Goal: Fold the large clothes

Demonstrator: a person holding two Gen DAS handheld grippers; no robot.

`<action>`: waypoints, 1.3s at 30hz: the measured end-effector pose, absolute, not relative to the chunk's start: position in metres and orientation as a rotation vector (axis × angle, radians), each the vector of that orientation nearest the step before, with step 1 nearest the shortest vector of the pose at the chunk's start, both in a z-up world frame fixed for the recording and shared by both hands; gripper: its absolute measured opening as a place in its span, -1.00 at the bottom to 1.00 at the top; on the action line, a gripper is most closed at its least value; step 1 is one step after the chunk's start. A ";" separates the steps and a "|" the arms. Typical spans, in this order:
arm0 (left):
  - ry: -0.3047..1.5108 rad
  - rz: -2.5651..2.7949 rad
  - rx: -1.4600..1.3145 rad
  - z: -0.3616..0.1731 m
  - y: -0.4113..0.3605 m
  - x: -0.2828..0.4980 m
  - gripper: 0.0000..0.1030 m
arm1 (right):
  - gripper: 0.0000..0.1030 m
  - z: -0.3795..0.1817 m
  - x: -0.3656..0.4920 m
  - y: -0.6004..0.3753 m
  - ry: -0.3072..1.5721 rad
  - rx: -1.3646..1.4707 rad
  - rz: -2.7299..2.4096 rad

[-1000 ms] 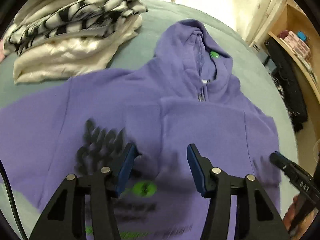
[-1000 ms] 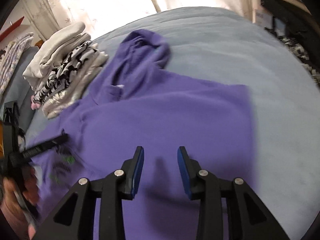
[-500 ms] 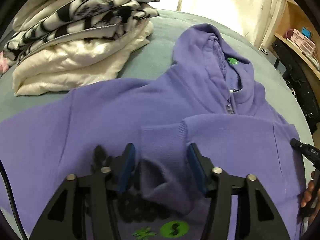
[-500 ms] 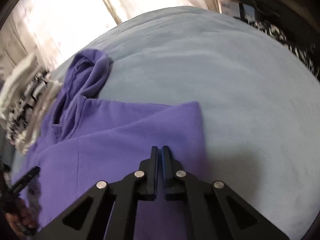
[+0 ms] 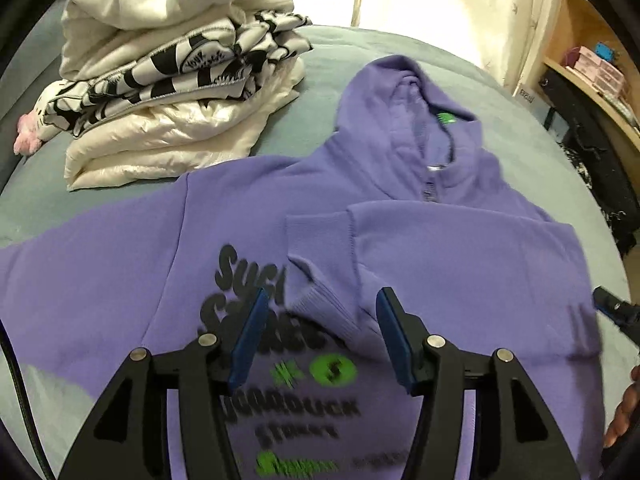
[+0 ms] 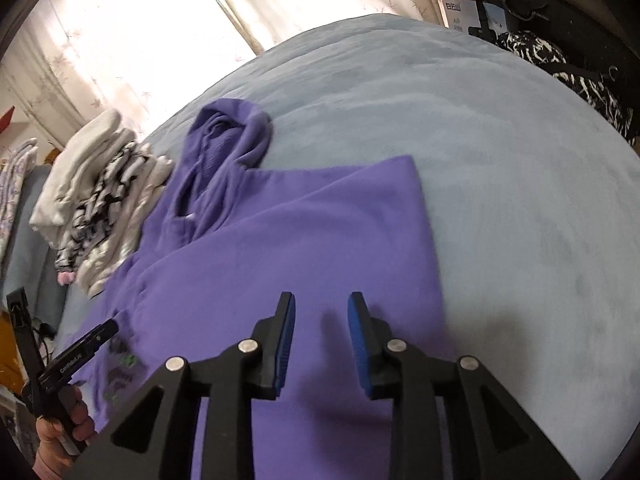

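A purple hoodie (image 5: 460,264) lies front up on the grey-blue bed (image 5: 332,60), hood toward the far side. Its right sleeve is folded across the chest, and the ribbed cuff (image 5: 320,264) lies over the black and green print (image 5: 240,280). My left gripper (image 5: 320,320) is open and empty just above the cuff. In the right wrist view the hoodie (image 6: 280,248) shows its folded right edge. My right gripper (image 6: 321,320) is open and empty above that folded part. The left gripper's tip also shows in the right wrist view (image 6: 86,346).
A stack of folded white and black-striped clothes (image 5: 172,92) sits at the far left of the bed, also in the right wrist view (image 6: 100,196). A wooden shelf (image 5: 592,72) and dark items (image 6: 560,56) stand along the right side. Curtains (image 6: 160,32) hang behind.
My right gripper was shut half a second ago and is now open. My left gripper stayed open and drew back, so more of the print shows.
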State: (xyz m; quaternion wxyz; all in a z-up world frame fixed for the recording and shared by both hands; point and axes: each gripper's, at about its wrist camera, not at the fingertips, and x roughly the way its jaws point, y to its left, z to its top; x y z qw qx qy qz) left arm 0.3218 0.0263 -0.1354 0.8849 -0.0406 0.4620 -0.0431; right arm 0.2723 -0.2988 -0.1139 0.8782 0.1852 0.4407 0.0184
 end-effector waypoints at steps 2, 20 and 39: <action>0.953 -0.111 -0.105 -0.127 0.024 0.308 0.07 | -0.47 -0.111 0.256 -0.293 0.920 0.406 0.048; 0.889 -0.195 0.019 -0.085 -0.002 0.184 0.09 | -0.28 -0.101 0.156 -0.239 0.917 0.467 0.079; 0.818 -0.116 -0.163 -0.056 0.137 0.131 0.31 | -0.26 -0.048 0.132 -0.078 0.867 0.211 0.303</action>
